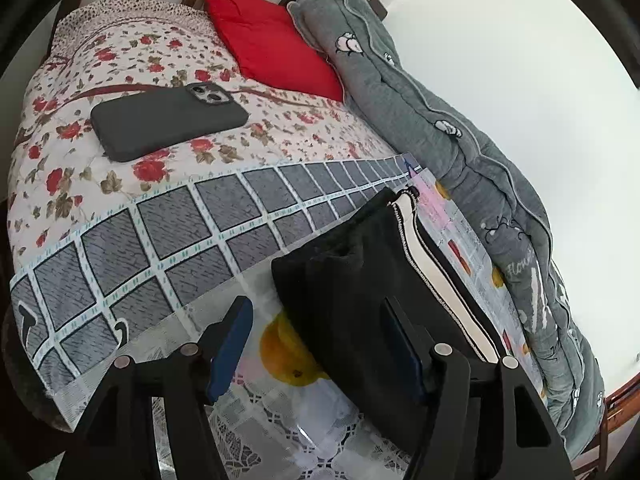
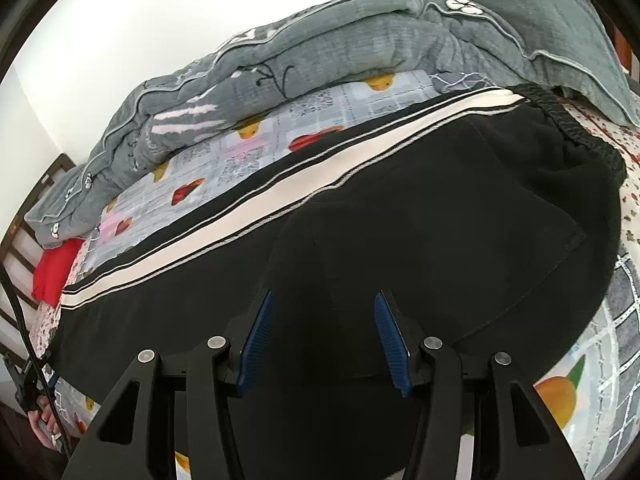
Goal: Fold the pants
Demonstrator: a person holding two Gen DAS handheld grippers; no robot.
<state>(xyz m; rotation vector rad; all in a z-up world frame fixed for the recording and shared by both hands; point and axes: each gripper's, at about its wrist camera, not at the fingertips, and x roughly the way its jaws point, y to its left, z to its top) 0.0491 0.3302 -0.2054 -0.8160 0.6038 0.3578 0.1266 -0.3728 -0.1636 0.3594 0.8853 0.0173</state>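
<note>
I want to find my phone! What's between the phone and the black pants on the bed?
In the left wrist view, between the phone and the black pants lie flowered bedspread and a grey checked cloth.

Pants (image 2: 440,220) lower edge behind right tongs (image 2: 324,344)

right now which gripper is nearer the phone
Left. The left gripper faces the phone across the bedspread; the right gripper hangs over the pants, phone out of its view.
</note>
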